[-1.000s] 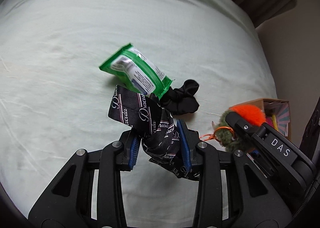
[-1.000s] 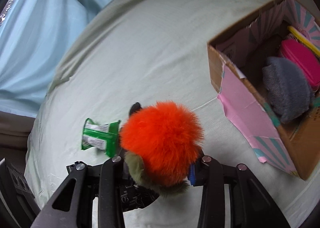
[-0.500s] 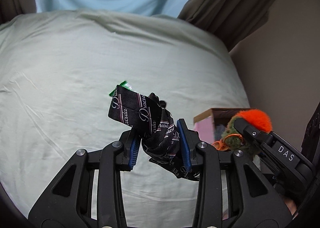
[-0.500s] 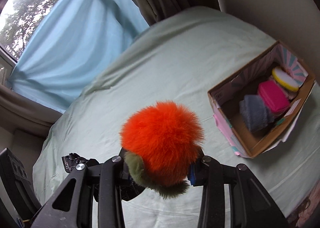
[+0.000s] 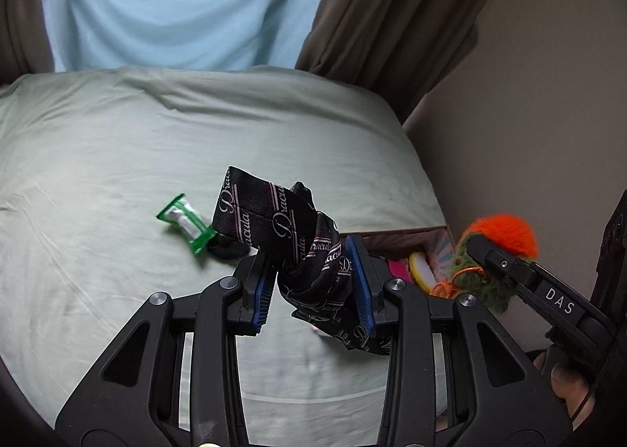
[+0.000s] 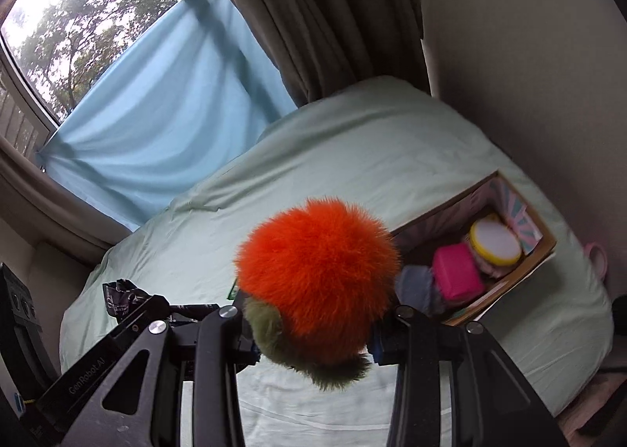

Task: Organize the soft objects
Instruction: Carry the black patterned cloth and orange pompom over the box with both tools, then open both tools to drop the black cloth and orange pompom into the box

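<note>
**Soft items, bed and box**

Far left on bed (image 5: 117, 157): green packet (image 5: 187, 223), black scrunchie (image 5: 227, 247) touching it. Centre: left tool (image 5: 311, 282), clamped shut on black "Dracula" cloth (image 5: 298, 247), raised above sheet. Right: right tool (image 6: 313, 333), closed on orange-and-green fluffy toy (image 6: 317, 270). Far right: cardboard box (image 6: 544, 247) on bed, holding grey, pink and yellow items.
</note>
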The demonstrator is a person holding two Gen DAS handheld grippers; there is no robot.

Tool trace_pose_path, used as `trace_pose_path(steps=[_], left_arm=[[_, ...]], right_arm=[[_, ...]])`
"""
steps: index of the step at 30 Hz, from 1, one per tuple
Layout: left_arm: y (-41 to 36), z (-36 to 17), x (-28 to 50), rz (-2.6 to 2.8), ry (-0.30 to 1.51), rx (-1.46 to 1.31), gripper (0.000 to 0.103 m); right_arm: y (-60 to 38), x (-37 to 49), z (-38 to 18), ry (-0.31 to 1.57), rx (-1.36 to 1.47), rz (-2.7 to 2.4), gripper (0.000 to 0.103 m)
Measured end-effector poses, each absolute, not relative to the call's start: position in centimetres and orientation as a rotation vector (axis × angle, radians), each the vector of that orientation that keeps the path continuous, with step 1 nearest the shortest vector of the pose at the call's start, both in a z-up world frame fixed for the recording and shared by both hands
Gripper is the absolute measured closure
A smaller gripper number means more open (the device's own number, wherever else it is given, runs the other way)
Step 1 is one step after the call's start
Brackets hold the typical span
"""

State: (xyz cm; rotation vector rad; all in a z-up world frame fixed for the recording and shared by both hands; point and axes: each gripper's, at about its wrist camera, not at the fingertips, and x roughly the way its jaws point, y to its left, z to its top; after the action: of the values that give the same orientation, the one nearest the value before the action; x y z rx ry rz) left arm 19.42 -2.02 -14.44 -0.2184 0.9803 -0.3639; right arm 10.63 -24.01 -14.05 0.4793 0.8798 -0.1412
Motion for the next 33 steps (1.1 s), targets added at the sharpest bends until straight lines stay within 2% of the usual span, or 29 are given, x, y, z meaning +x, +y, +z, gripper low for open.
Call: trace_pose_path(steps=[11, 21, 27, 33], left_arm=[[-14.8, -18.6, 21.1, -0.300, 1.056, -0.215, 0.071], [-23.5, -26.6, 24.3, -0.276, 1.225, -0.189, 0.071], [-25.8, -32.1, 25.7, -0.260, 1.378, -0.127, 0.071], [-25.9, -33.7, 25.6, -0.249, 1.431, -0.077, 0.071]], right_arm=[[-36.6, 13.1, -16.9, 0.970, 0.377, -0.079, 0.067], [-42.8, 16.9, -23.5, 1.124, 0.344, -0.032, 0.067], [-44.5, 18.5, -28.8, 1.236, 0.375, -0.017, 0.067], [-44.5, 18.7, -31.5, 1.322, 0.367, 0.003, 0.067]])
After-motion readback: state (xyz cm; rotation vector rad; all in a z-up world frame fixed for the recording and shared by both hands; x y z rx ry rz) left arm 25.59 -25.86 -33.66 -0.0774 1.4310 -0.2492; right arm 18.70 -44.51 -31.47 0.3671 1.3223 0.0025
